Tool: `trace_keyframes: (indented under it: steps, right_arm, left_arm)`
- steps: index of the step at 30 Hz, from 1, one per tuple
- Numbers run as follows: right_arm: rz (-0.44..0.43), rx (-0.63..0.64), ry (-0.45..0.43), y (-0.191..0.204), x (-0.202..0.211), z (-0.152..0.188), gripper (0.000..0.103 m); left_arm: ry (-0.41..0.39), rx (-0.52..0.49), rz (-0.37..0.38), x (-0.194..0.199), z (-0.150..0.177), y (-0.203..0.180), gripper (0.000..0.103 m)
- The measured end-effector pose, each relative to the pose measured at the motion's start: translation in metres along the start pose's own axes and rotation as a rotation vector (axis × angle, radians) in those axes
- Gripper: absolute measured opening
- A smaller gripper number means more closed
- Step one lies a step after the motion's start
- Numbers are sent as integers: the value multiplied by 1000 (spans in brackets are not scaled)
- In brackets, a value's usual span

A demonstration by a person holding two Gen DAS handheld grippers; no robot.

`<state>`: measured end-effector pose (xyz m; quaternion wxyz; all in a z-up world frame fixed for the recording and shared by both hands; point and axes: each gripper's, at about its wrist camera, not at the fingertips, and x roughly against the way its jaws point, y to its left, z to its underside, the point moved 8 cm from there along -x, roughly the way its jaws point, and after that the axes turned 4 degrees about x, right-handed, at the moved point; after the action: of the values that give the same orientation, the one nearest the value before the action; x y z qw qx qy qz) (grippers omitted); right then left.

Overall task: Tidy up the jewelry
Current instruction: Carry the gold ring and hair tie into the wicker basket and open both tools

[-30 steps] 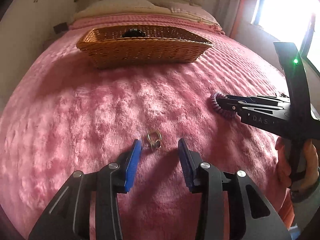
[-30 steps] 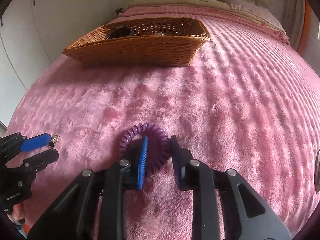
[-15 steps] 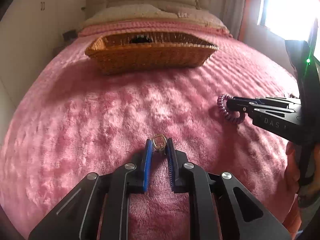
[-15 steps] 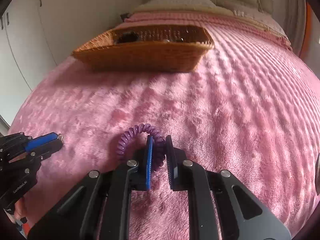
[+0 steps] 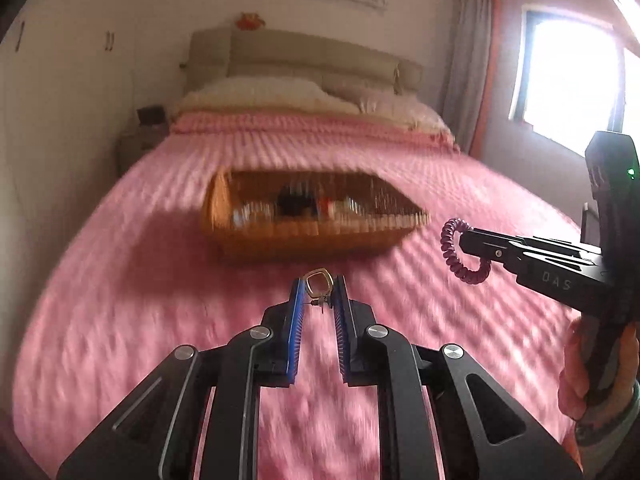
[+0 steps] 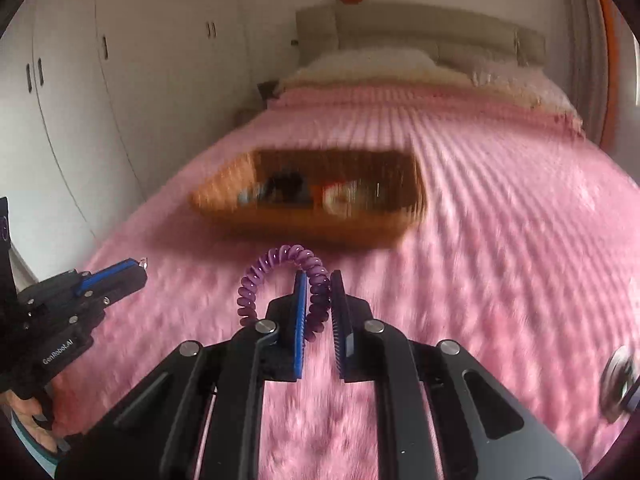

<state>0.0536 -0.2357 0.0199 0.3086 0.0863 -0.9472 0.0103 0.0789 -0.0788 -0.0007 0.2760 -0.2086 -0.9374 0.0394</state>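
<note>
My left gripper (image 5: 318, 286) is shut on a small gold earring (image 5: 318, 282), lifted off the pink bedspread (image 5: 120, 320). My right gripper (image 6: 319, 284) is shut on a purple spiral hair tie (image 6: 260, 276), also in the air. In the left wrist view the right gripper (image 5: 464, 236) shows at the right with the coil (image 5: 452, 248) hanging from its tips. In the right wrist view the left gripper (image 6: 136, 270) shows at the left edge. A wicker basket (image 5: 312, 236) (image 6: 320, 228) with several blurred items inside sits on the bed ahead of both grippers.
Pillows (image 5: 272, 92) and a beige headboard (image 5: 304, 54) lie beyond the basket. White wardrobe doors (image 6: 80, 100) line the left side, a bright window (image 5: 572, 76) the right. A round metallic object (image 6: 618, 380) lies blurred at the right edge. A hand (image 5: 588, 380) grips the right handle.
Both grippers closed, the left on the earring, the right on the hair tie, and lifted them off the bedspread. Both views tilted up, showing more of the room.
</note>
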Motion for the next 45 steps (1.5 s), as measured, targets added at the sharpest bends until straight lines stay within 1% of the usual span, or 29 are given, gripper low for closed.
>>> trace_keyframes:
  steps: [2, 3, 5, 8, 9, 11, 13, 15, 17, 19, 20, 22, 25, 26, 27, 28, 29, 30, 32, 34, 38, 39, 40, 41, 43, 45]
  right_arm:
    - [14, 5, -27, -2, -2, -24, 10]
    - [23, 10, -46, -4, -7, -40, 10]
    - [47, 18, -62, -10, -21, -61, 10]
    - [50, -17, -44, -24, -63, -92, 10]
    - [55, -28, -35, -28, -73, -96, 10]
    - [48, -67, 2, -41, -107, -106, 10]
    - [36, -100, 48, -50, -133, -106, 10]
    - [-19, -159, 124, -59, -164, -101, 10]
    - [-16, -189, 183, -68, -188, -95, 10]
    - [10, -188, 215, -74, -203, -90, 10]
    - [21, -183, 230, -75, -209, -87, 10]
    - [27, -180, 242, -76, -213, -82, 10]
    - [25, -180, 237, -75, -215, -80, 11]
    - [21, -184, 236, -75, -215, -81, 12]
    - [17, -194, 236, -75, -214, -80, 13]
    - [19, -203, 234, -75, -212, -80, 18]
    - [20, -211, 230, -78, -207, -81, 27]
    - [20, -213, 222, -78, -202, -82, 30]
    - [19, -204, 204, -76, -190, -84, 31]
    - [-5, -198, 187, -69, -174, -86, 31]
    - [-26, -168, 124, -53, -131, -88, 31]
    - [-33, -152, 102, -46, -116, -87, 32]
    - [-34, -140, 86, -40, -104, -85, 38]
    - [-32, -131, 67, -35, -93, -83, 47]
    - [-24, -114, 4, -24, -65, -76, 49]
    - [-11, -94, -55, -13, -39, -66, 49]
  left_arm:
    - [-34, 2, 1, -7, -25, 2, 13]
    - [-46, 4, 5, -12, -36, 3, 13]
    - [-62, 13, 0, -29, -59, 8, 13]
    - [-70, 49, -5, -64, -88, 20, 13]
    - [-66, 59, -5, -76, -94, 23, 13]
    - [-51, 75, -14, -103, -105, 31, 13]
    - [-27, 84, -19, -127, -108, 36, 13]
    - [6, 83, -30, -149, -108, 42, 13]
    - [43, 81, -30, -168, -104, 45, 13]
    - [78, 84, -30, -180, -97, 49, 13]
    - [91, 80, -44, -186, -93, 51, 13]
    - [123, 71, -82, -196, -85, 56, 13]
    - [148, 80, -91, -204, -81, 63, 14]
    - [147, 83, -88, -203, -79, 64, 14]
    - [142, 83, -81, -201, -79, 63, 16]
    - [141, 80, -72, -197, -79, 62, 27]
    - [134, 81, -70, -194, -81, 62, 33]
    - [121, 84, -66, -188, -82, 61, 41]
    - [94, 92, -46, -174, -86, 58, 41]
    - [70, 98, -33, -158, -90, 55, 41]
    - [4, 104, -6, -105, -93, 48, 44]
    - [-14, 101, -7, -91, -93, 46, 47]
    - [-32, 99, -10, -78, -92, 45, 50]
    - [-57, 98, -13, -61, -91, 43, 52]
    - [-102, 97, -19, -31, -85, 40, 59]
    - [-149, 94, -54, -4, -76, 38, 62]
